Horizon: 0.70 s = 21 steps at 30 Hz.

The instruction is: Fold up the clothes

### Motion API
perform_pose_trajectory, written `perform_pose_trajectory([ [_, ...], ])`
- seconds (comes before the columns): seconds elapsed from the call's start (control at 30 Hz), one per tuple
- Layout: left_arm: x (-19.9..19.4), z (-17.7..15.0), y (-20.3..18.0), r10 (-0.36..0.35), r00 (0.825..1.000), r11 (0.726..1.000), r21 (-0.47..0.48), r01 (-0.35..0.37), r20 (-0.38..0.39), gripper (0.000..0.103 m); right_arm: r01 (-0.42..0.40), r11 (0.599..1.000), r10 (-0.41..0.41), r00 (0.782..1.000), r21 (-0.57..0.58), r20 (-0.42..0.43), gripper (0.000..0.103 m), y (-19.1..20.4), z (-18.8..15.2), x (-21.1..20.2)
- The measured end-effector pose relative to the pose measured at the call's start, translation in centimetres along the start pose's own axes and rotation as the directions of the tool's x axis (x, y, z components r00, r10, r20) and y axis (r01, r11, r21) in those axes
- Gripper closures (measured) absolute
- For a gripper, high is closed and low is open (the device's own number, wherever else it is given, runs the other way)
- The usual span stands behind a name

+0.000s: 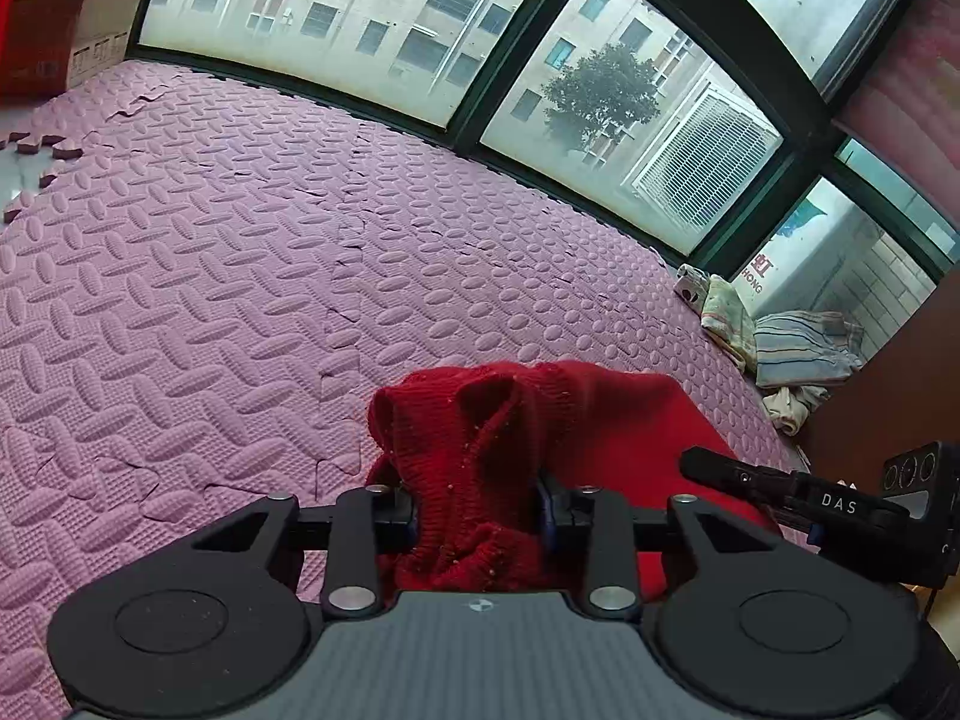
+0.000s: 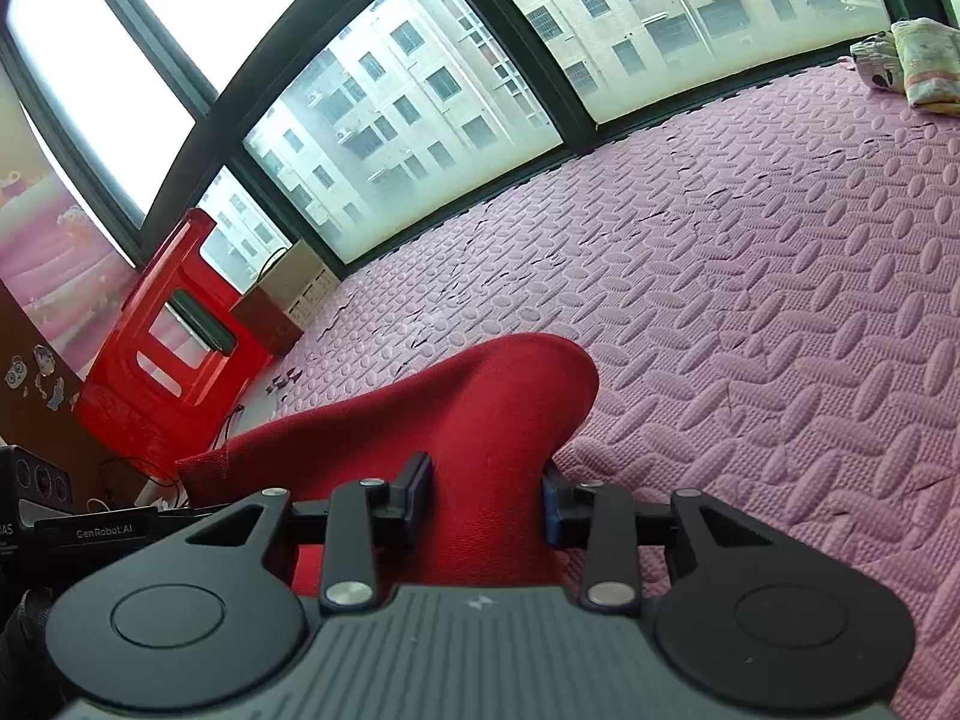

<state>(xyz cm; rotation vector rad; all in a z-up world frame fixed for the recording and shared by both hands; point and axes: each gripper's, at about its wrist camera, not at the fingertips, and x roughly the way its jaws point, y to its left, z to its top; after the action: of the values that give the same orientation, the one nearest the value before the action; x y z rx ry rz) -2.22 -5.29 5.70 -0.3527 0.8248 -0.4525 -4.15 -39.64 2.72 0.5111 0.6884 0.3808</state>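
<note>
Floor: pink interlocking foam mat [image 1: 240, 276], embossed, some tile seams lifted. Dark-framed window [image 2: 384, 120] spans the far wall ahead of both grippers; flat daylight, apartment blocks outside. Red plastic stool [image 2: 162, 354] and cardboard box [image 2: 288, 294] far left of right gripper.

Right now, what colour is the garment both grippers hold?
Red, a plain knit sweater; its texture shows best in the left wrist view.

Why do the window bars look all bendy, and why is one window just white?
Fisheye lenses curve straight lines: in both wrist views the window frame bows. In the right wrist view the upper-left pane is blown out by daylight. The red sweater stays sharp, evenly lit.
</note>
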Motion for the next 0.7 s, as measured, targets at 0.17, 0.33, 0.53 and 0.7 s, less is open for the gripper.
perform_pose_trajectory([
  [0.17,2.7,2.2,-2.8,-0.035,0.999,0.998,0.043,0.036,-0.022,0.068,0.046,0.999,-0.047,0.997,0.015,0.064,0.069,-1.7,1.6,-2.1],
  [0.33,5.9,4.3,-6.4,-0.059,0.997,0.993,0.103,0.064,-0.051,0.068,0.098,0.994,-0.102,0.988,0.040,0.117,0.069,-4.1,3.6,-4.1],
  [0.53,10.9,6.3,-10.4,-0.092,0.991,0.983,0.149,0.106,-0.098,0.068,0.176,0.982,-0.185,0.969,0.068,0.166,0.069,-7.6,6.1,-6.0],
  [0.7,14.8,7.6,-13.5,-0.123,0.984,0.974,0.175,0.144,-0.127,0.068,0.241,0.966,-0.254,0.949,0.089,0.189,0.069,-10.2,7.6,-6.8],
])
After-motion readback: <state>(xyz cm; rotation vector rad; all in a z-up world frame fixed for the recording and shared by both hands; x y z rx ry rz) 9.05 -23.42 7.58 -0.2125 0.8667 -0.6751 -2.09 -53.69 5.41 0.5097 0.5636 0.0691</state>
